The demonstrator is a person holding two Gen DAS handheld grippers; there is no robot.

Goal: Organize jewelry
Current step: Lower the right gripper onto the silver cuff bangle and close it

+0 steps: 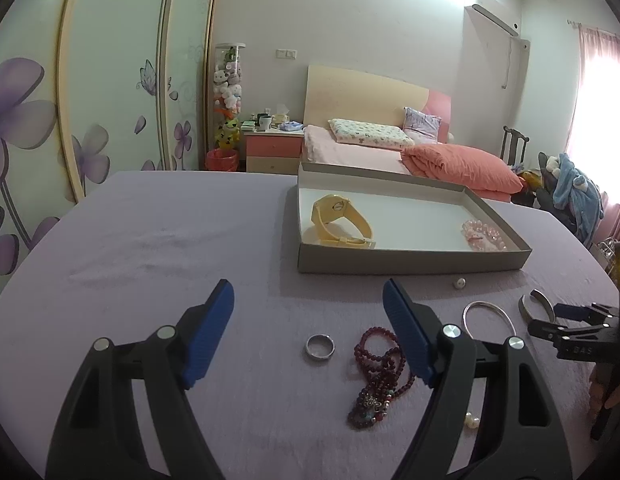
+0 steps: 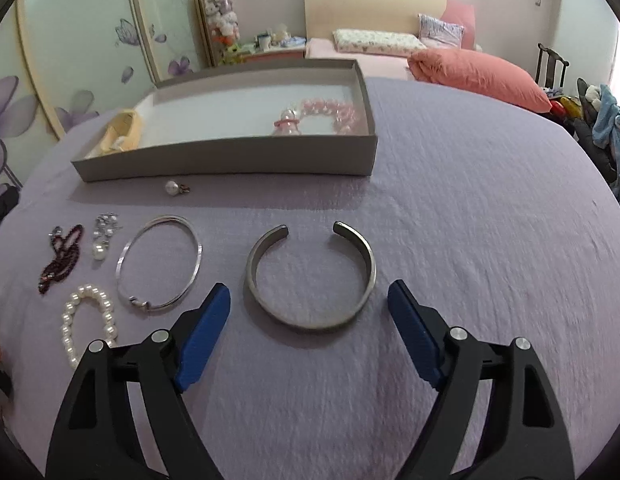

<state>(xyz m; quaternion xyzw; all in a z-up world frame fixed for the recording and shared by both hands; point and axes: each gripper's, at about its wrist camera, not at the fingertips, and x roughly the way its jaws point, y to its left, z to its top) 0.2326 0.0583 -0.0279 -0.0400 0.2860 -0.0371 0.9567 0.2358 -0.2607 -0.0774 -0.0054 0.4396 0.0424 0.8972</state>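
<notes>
- Your left tongs (image 1: 308, 300) stand wide, blue pads apart, nothing between them; they hang over the bench (image 1: 170, 240) with its lilac wrinkled cloth.
- Below and between the left pads: a small silver band ring (image 1: 320, 347) flat on the cloth, and just right of it a heap of dark red bead necklace (image 1: 376, 376), partly hidden by the right-hand pad.
- Your right tongs (image 2: 310, 304) are also wide and hold nothing.
- A wide grey metal open cuff bracelet (image 2: 312, 276) lies flat just ahead of the right pads, gap facing away from you; pads not touching it.
- Left of the cuff: a thin silver hoop bangle (image 2: 160, 264) with clasp toward you, well clear of the cuff.
- Further left: a white pearl bead bracelet (image 2: 88, 320), a single pearl with sparkly silver charm (image 2: 102, 240), and the dark red beads again at the far left.
- Small pearl pendant (image 2: 172, 188) sits alone, just in front of the box wall.
- Shallow grey cardboard box with white inside (image 2: 230, 160) sits at the far side of the bench.
- In the box: a cream-yellow plastic wristwatch (image 1: 340, 220) at the left end, a pink bead bracelet (image 2: 330, 114) at the right end, well apart.
- Bed with a coral pillow (image 1: 462, 166) behind the bench.
</notes>
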